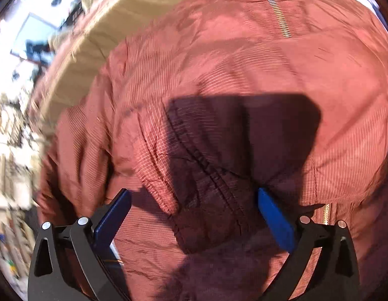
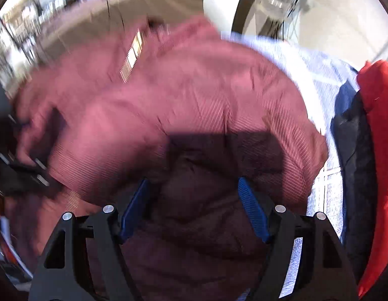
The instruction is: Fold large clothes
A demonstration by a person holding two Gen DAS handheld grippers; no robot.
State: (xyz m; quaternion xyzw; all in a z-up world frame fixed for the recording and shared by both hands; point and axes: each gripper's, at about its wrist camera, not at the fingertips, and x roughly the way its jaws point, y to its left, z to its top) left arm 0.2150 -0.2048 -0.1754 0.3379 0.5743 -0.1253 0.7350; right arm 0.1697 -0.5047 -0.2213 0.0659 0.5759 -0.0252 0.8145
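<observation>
A dark red jacket [image 1: 231, 70] with a fine grid weave and a gold zipper [image 1: 276, 7] fills the left wrist view. My left gripper [image 1: 194, 195] hangs just above it, jaws wide open, nothing between the blue pads [image 1: 113, 215]. The same jacket [image 2: 183, 95] fills the right wrist view, blurred, its zipper [image 2: 132, 55] at upper left. My right gripper [image 2: 194, 188] is open just above the jacket's shadowed fabric, holding nothing. The left gripper's black body [image 2: 23, 170] shows at that view's left edge.
A tan surface [image 1: 113, 27] lies beyond the jacket. At the right are a pale blue-white cloth [image 2: 316, 75], a dark navy garment [image 2: 354, 150] and a bright red garment [image 2: 379, 125]. A white round object [image 2: 224, 2] stands behind.
</observation>
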